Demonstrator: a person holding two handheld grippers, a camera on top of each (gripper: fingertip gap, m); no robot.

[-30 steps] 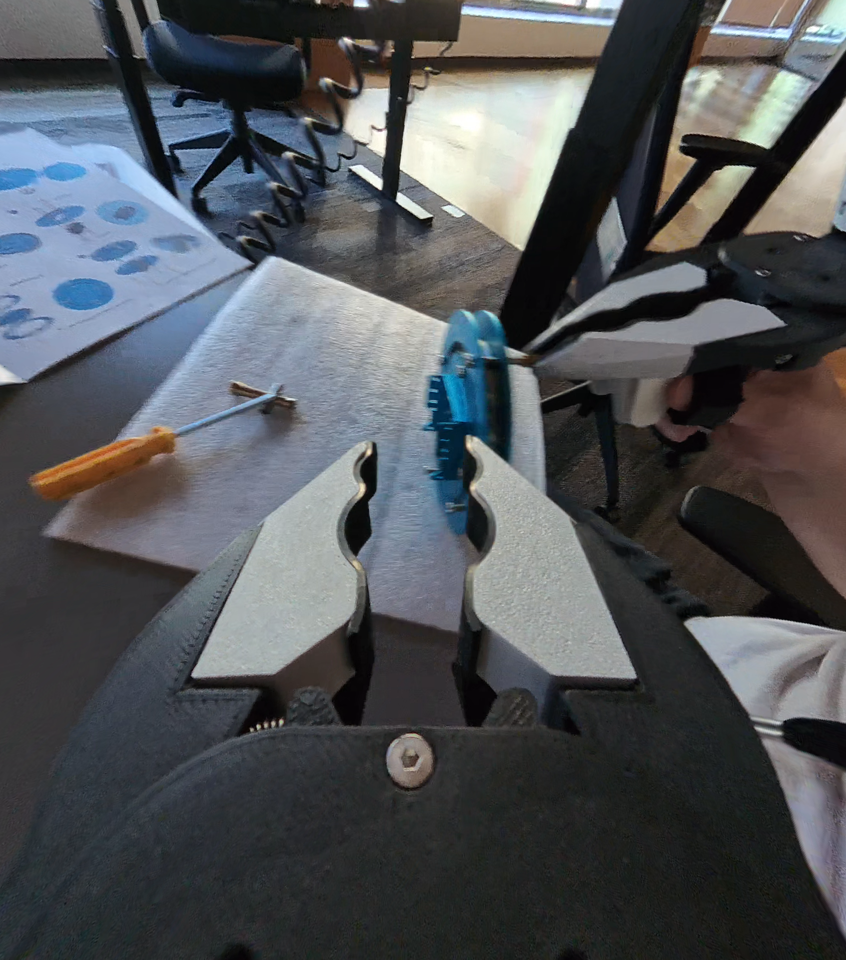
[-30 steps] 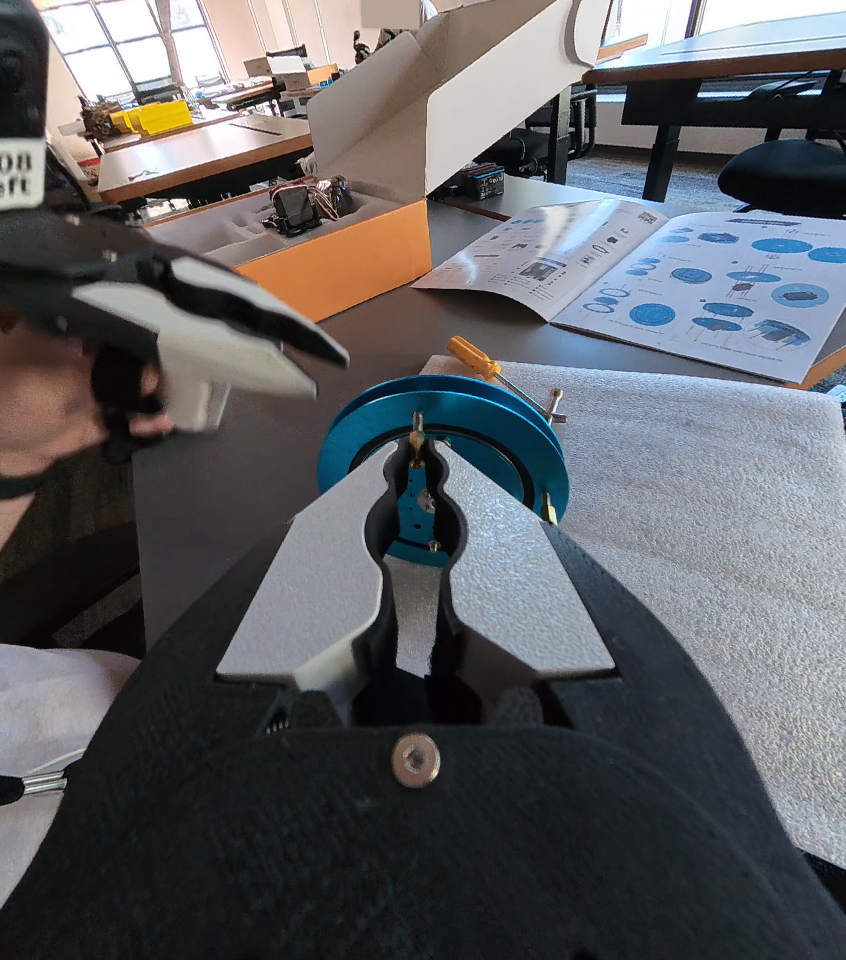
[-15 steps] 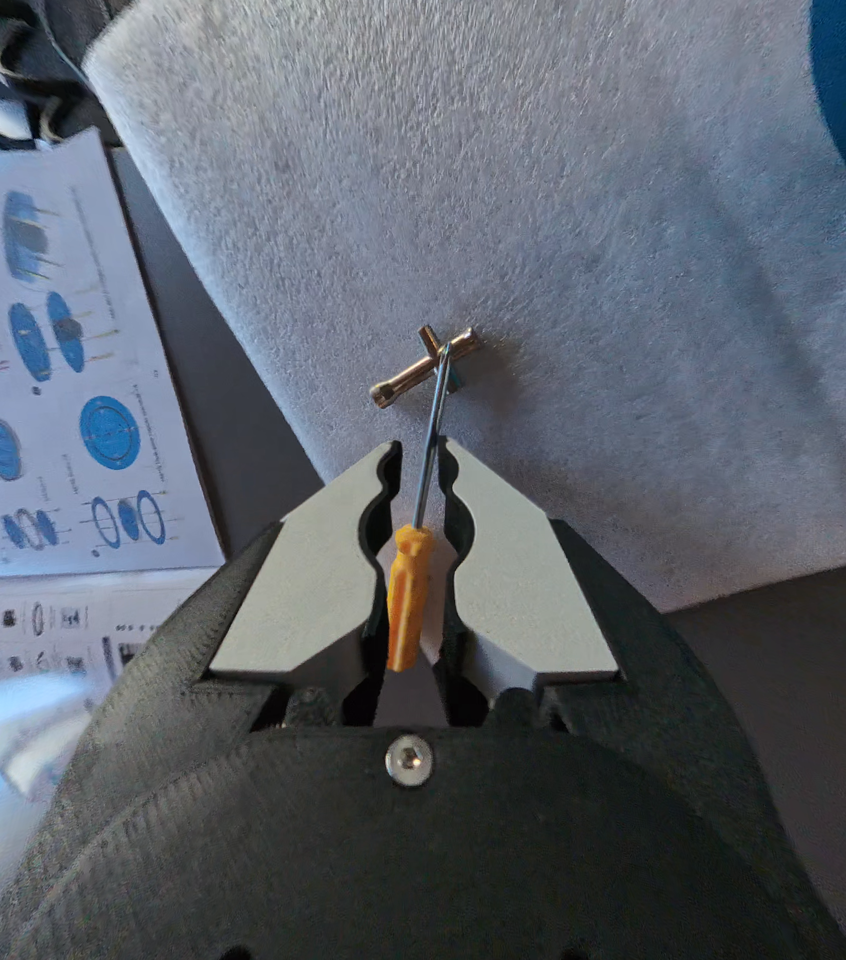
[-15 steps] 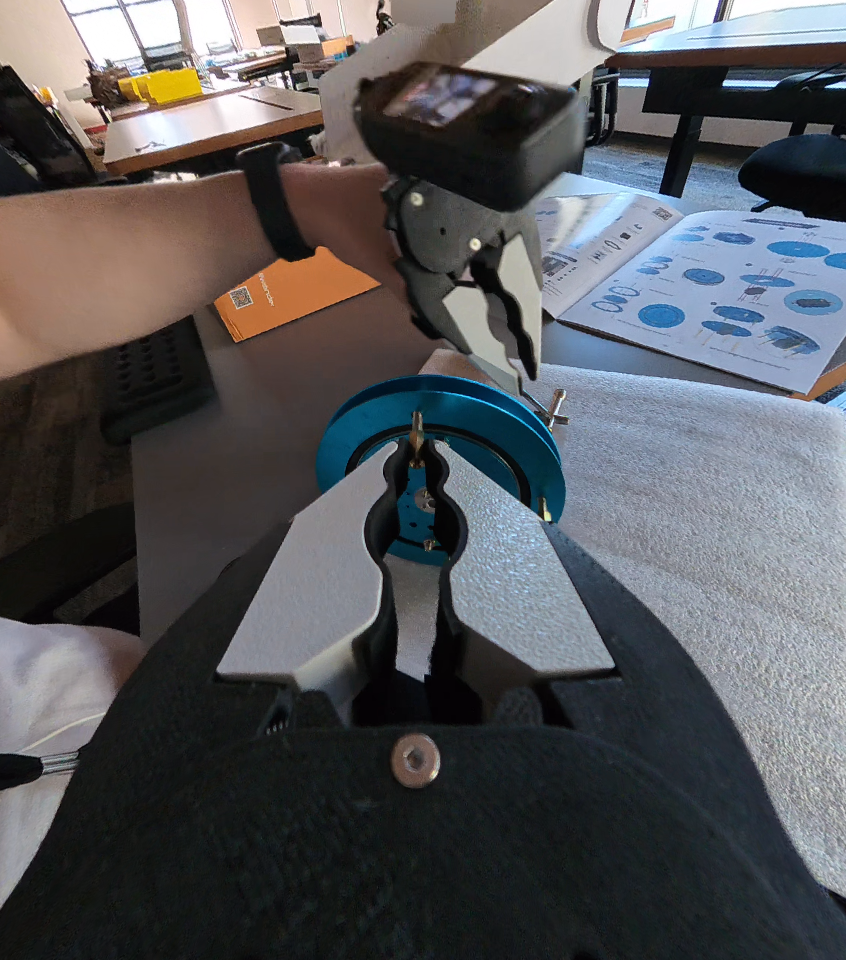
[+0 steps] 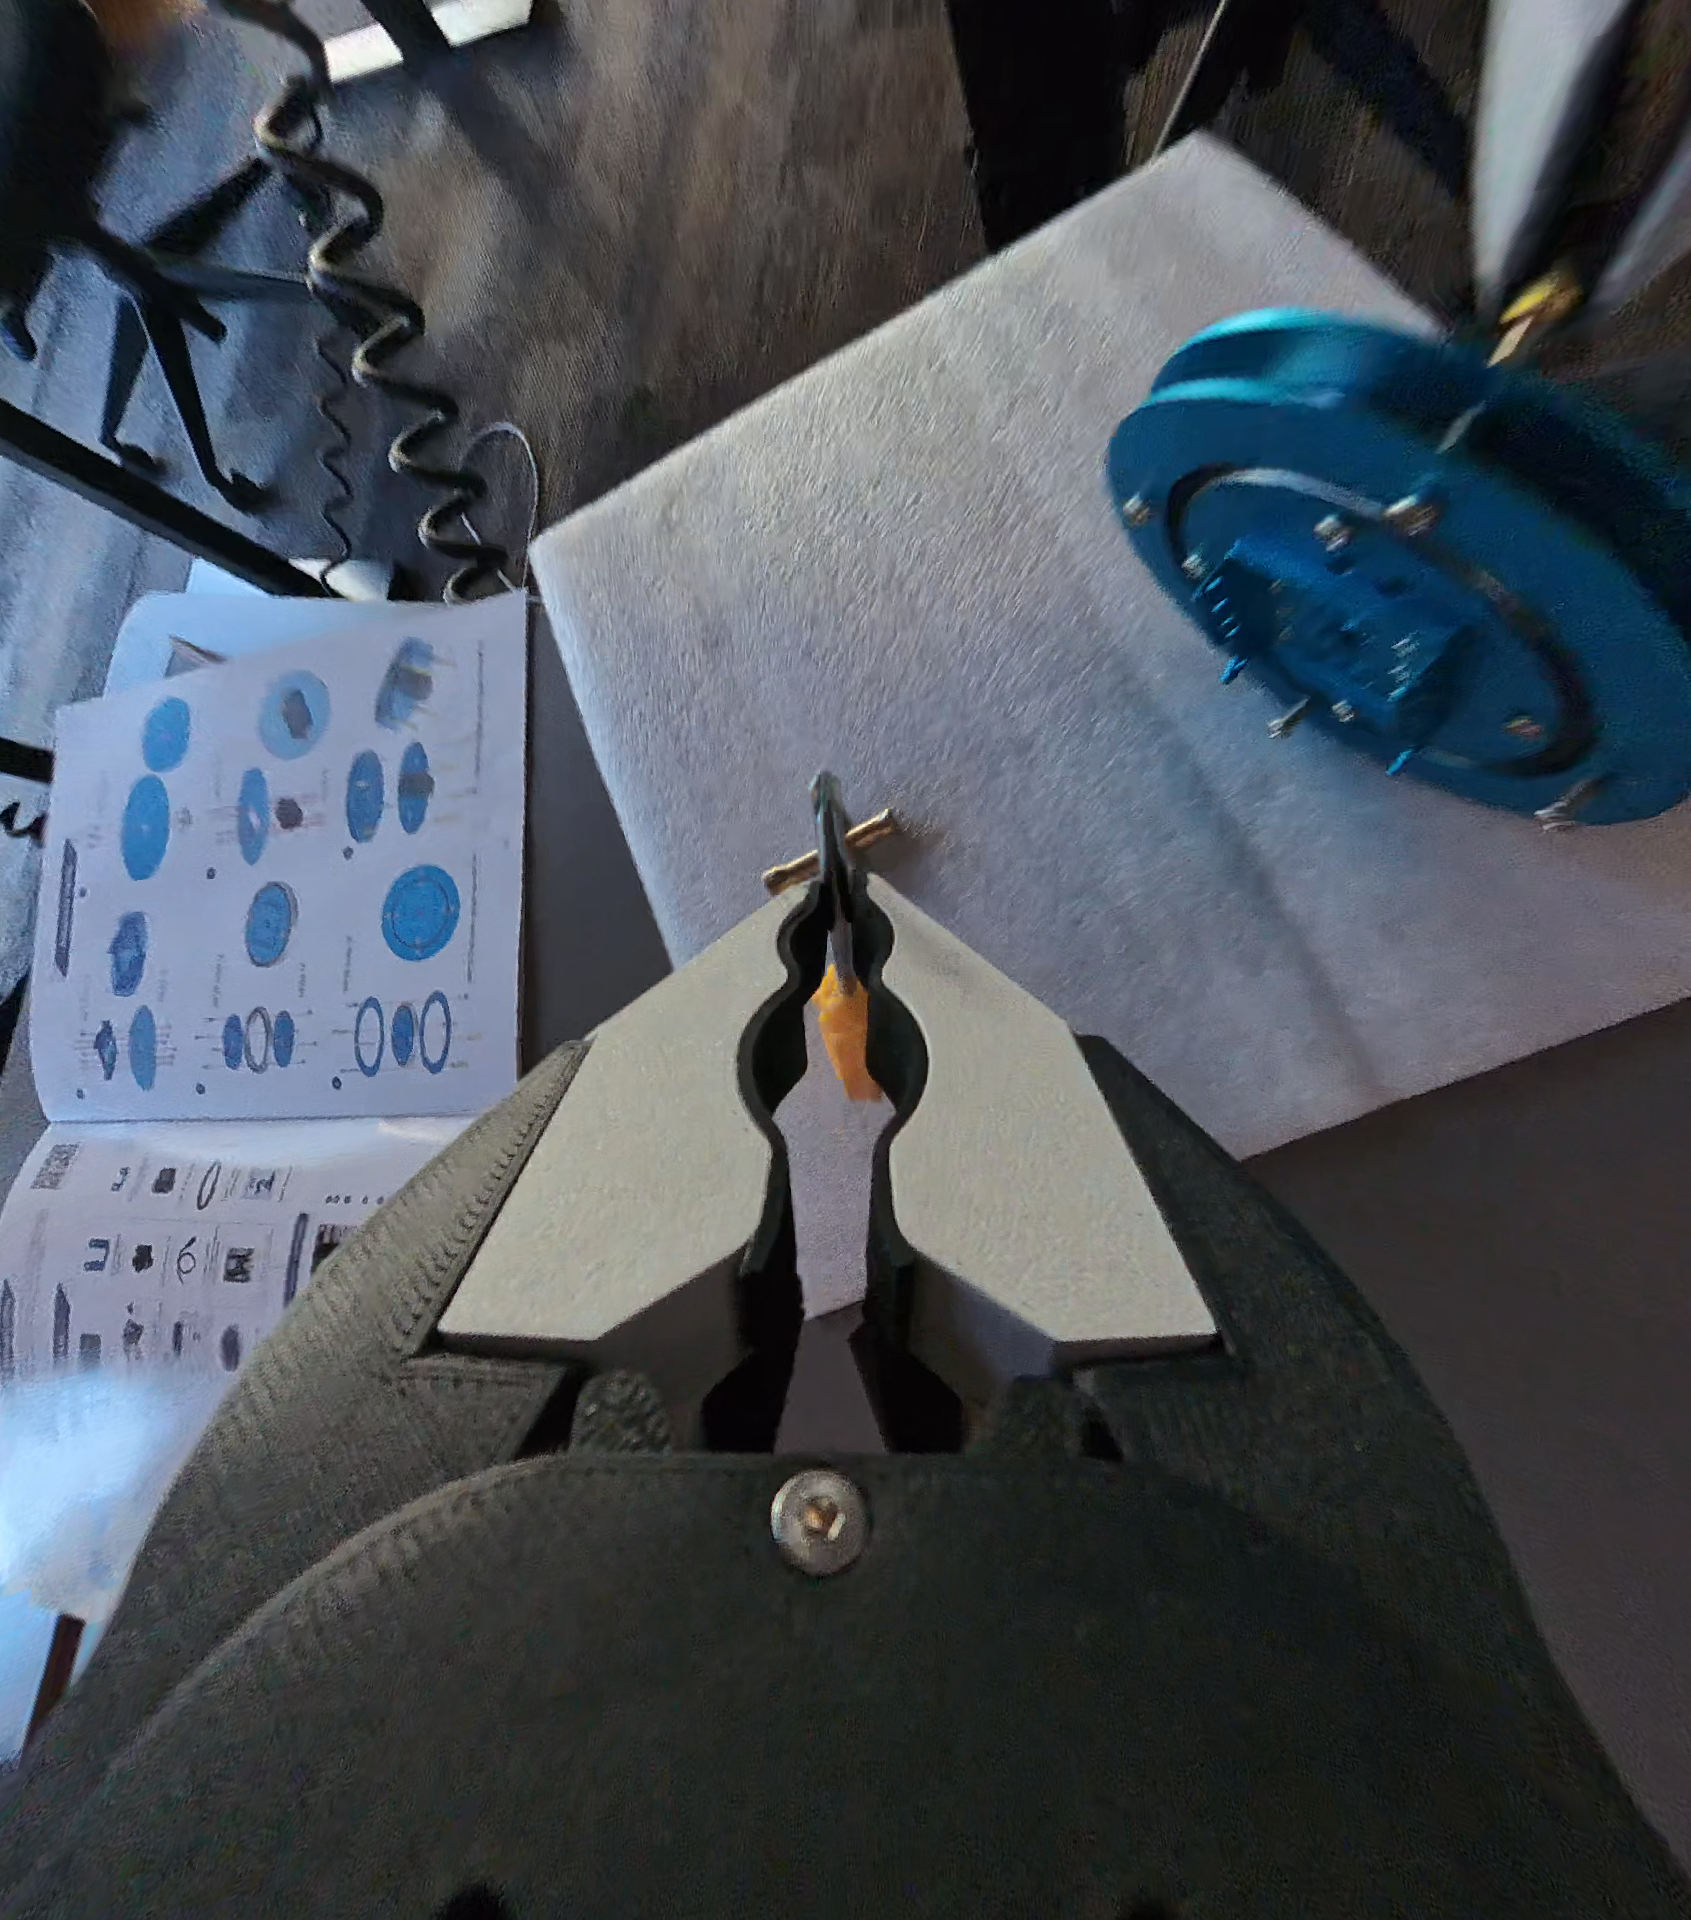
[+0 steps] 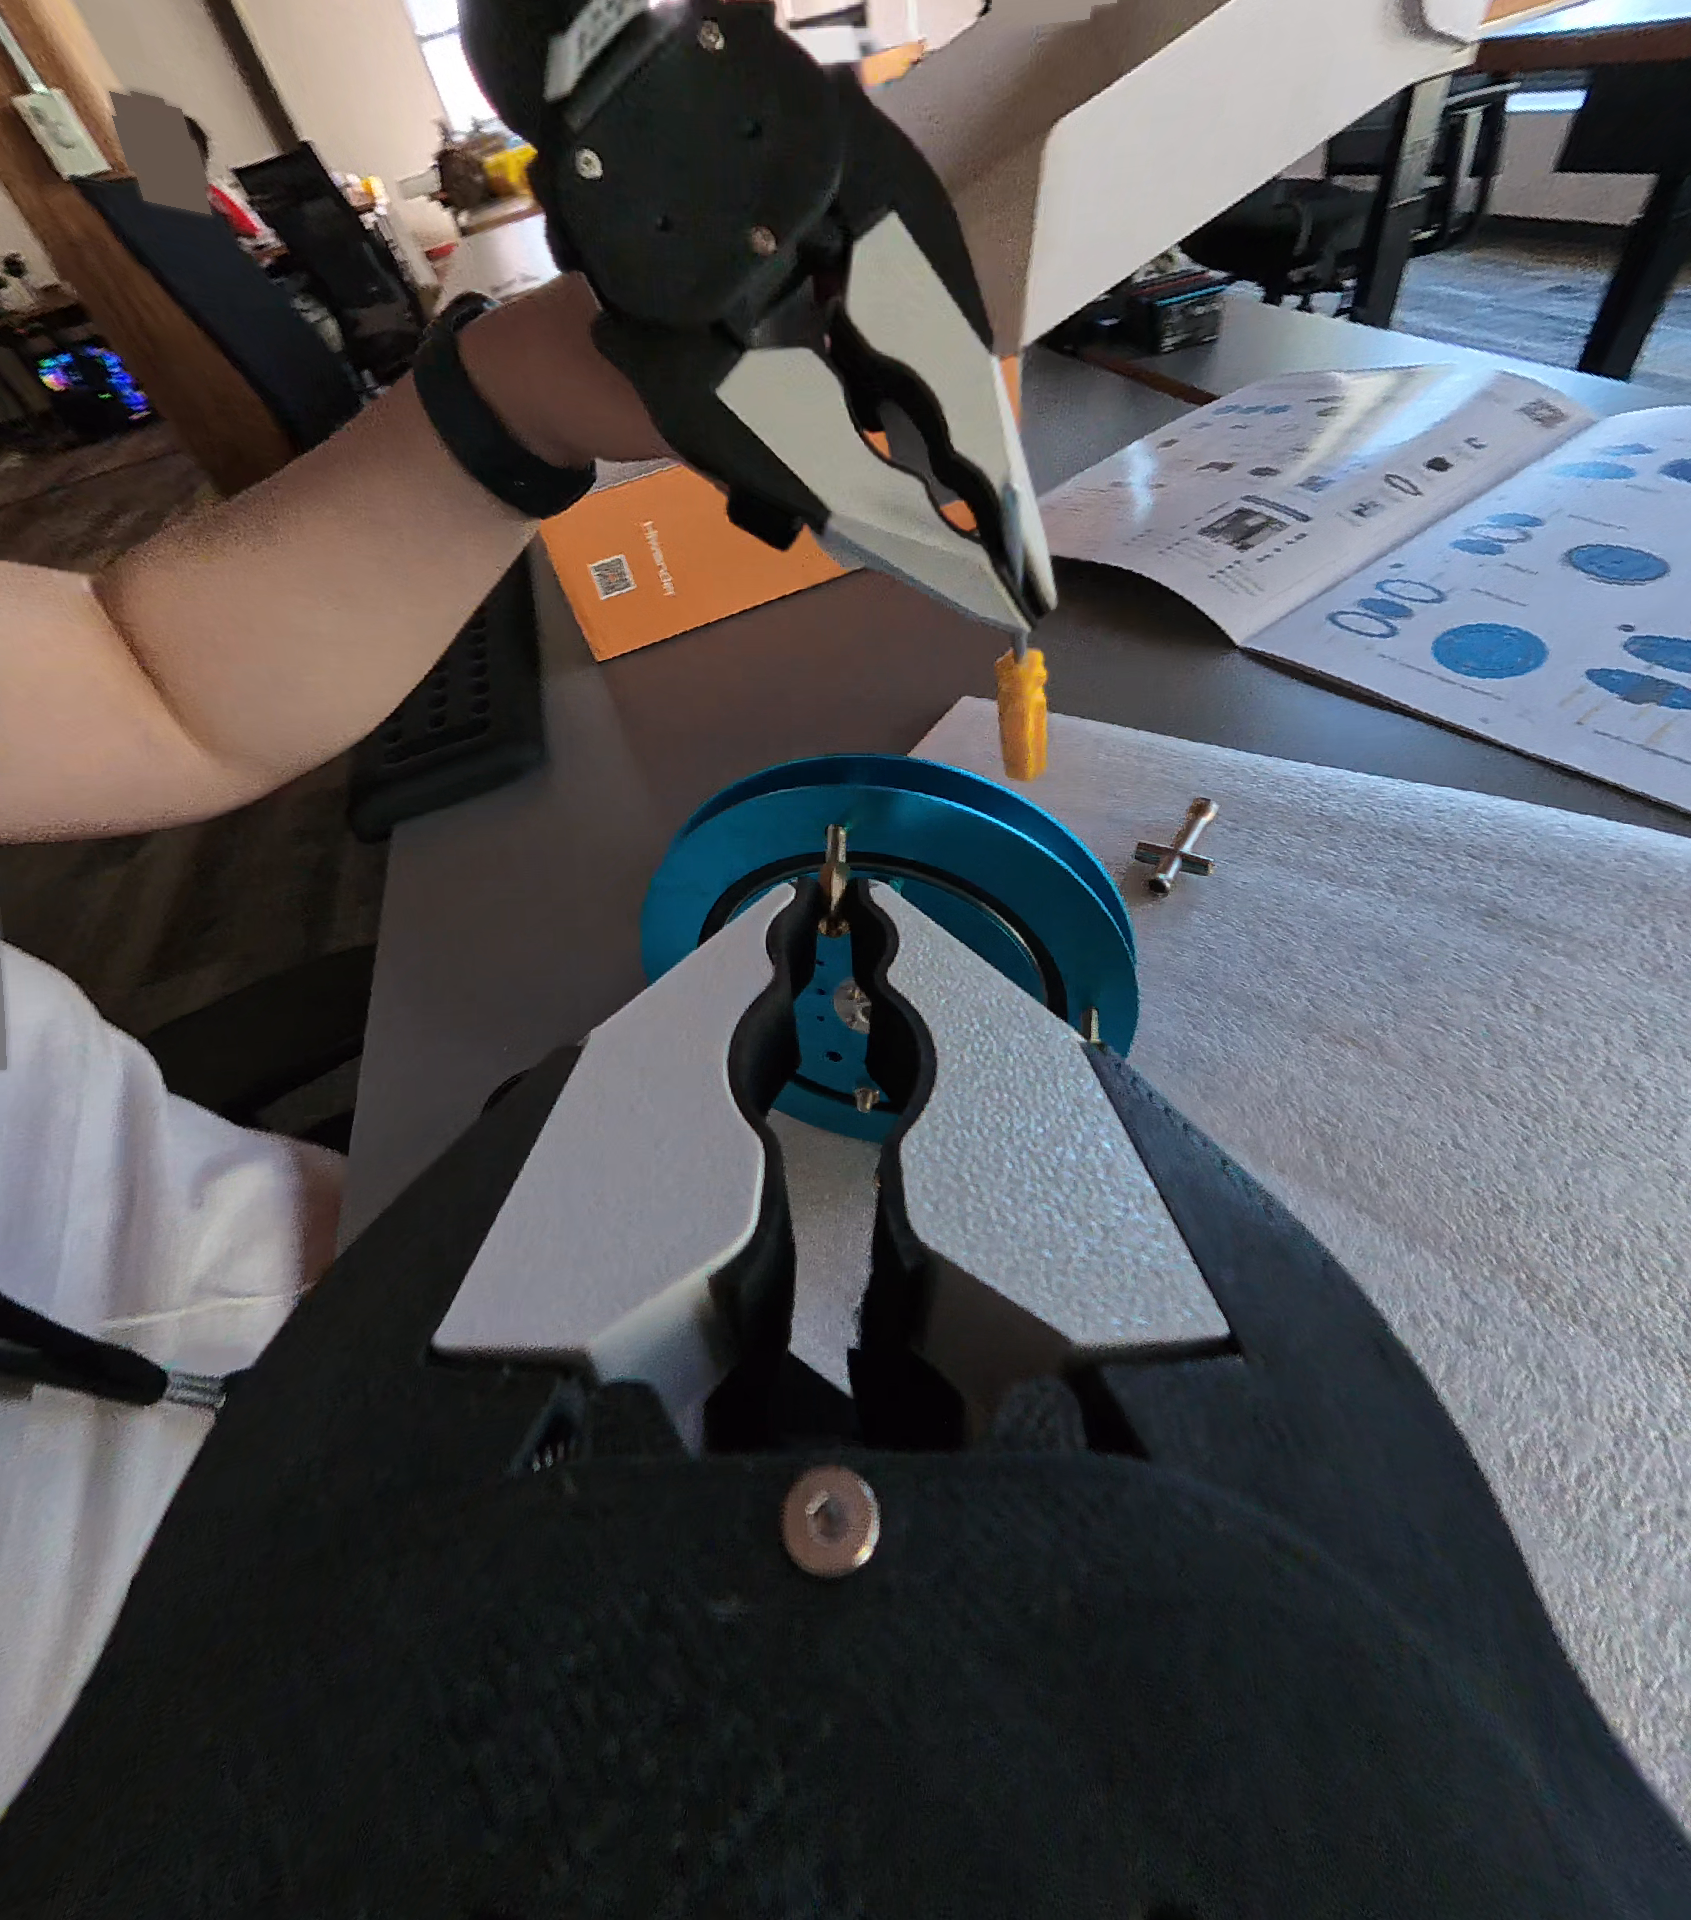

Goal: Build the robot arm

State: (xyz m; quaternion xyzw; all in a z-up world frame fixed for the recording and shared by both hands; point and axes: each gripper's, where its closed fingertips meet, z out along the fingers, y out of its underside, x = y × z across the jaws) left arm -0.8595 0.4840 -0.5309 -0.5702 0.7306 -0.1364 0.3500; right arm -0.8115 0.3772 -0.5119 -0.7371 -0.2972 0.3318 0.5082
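Observation:
My left gripper is shut on the thin metal shaft of an orange-handled screwdriver. It holds the tool above the white foam mat, handle hanging down. In the right wrist view this gripper hangs over the mat with the screwdriver below its tips. My right gripper is shut on a brass post of a blue round disc assembly, which stands on edge on the mat. The disc also shows at the right of the left wrist view.
A small cross-shaped metal wrench lies on the mat just beyond the disc. An open booklet lies past the mat, and an orange box with a raised white lid stands behind. A person's forearm crosses the left. Coiled cable hangs off the table's edge. My right fingertips sit around 12 cm from my left ones. My left gripper is the nearer one to the small cross-shaped metal wrench: about 10 cm, against 15 cm.
My left gripper closed on the screwdriver's shaft and lifted it off the mat, leaving the cross wrench behind. My right gripper kept its hold on the blue disc.

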